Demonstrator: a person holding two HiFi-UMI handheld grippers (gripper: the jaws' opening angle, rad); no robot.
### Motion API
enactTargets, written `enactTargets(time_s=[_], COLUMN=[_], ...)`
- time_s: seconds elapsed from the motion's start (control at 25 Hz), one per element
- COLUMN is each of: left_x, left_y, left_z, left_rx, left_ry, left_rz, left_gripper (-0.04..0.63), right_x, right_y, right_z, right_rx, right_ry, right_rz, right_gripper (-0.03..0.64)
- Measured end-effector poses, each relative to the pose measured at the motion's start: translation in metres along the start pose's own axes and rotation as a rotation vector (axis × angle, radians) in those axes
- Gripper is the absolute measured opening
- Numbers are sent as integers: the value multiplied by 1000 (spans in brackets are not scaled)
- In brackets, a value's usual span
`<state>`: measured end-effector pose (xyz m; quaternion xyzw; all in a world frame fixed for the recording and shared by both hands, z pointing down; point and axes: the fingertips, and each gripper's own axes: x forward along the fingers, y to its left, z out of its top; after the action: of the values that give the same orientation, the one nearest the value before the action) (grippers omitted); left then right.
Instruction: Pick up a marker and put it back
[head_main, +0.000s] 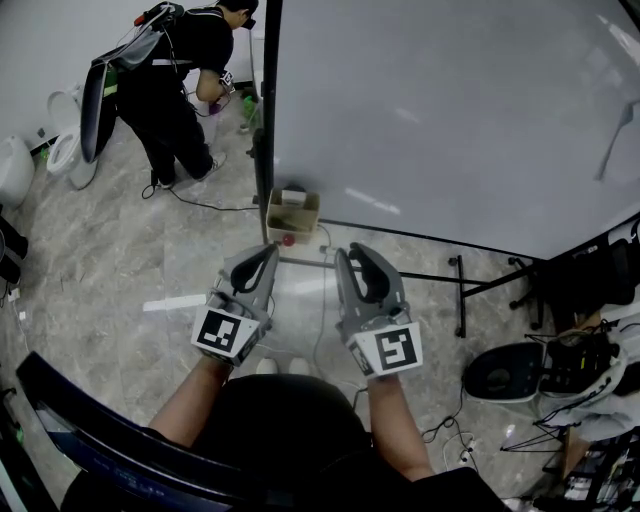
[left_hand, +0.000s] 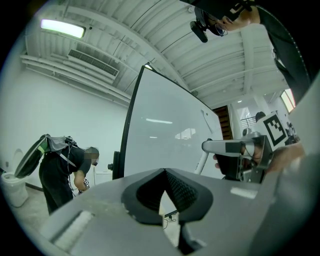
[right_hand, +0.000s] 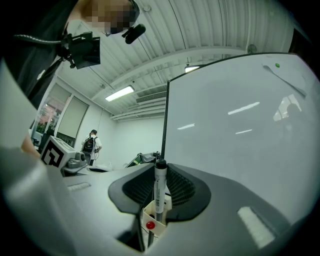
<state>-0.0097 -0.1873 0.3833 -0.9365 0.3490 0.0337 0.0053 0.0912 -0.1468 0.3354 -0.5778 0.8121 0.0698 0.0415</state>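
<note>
Pick-up half looks done, put-back half not yet. The right tongs (right_hand: 160, 175) are closed on the marker (right_hand: 160, 192), with the pads pressing its barrel from both sides. The marker stands upright in the grip, black cap at the top, white body with print too small to read.

The left tongs (left_hand: 165, 192) are pinched together at the tips with nothing between them. They are idle, just beside the right tongs (head_main: 352, 258) in the head view.

We take the small open box (head_main: 305, 228) at the foot of the whiteboard (head_main: 450, 110) for the marker's home. It has a red round thing (head_main: 288, 240) on its near face. In the right gripper view the same box (right_hand: 148, 216) shows right behind the marker's lower end, red dot (right_hand: 150, 225) facing us. The head view puts both tongs short of the box, apart from it and out over the floor (head_main: 100, 270). So the marker is in the air, lined up towards the box but not in it.

What is left, in our judgement:
- carry the marker over the box opening
- lower it in
- open the right tongs and pull away

We cannot tell what else is in the box. Another person (head_main: 175, 80) stands by the far edge of the whiteboard, well apart from the work.
</note>
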Motion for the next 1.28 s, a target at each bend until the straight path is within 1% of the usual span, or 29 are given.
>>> enactTargets(time_s=[0.68, 1.08, 1.28], left_x=[3, 8, 8], left_y=[8, 21, 26], left_z=[-2, -9, -12], left_rx=[3, -4, -4], left_ry=[0, 19, 27], left_rz=[20, 51, 77], left_gripper=[3, 3, 3], right_x=[13, 39, 55], right_y=[-1, -13, -16], right_z=[-9, -27, -43], right_rx=[8, 11, 17], right_ry=[4, 18, 45], right_rz=[16, 37, 58], right_gripper=[80, 80, 80])
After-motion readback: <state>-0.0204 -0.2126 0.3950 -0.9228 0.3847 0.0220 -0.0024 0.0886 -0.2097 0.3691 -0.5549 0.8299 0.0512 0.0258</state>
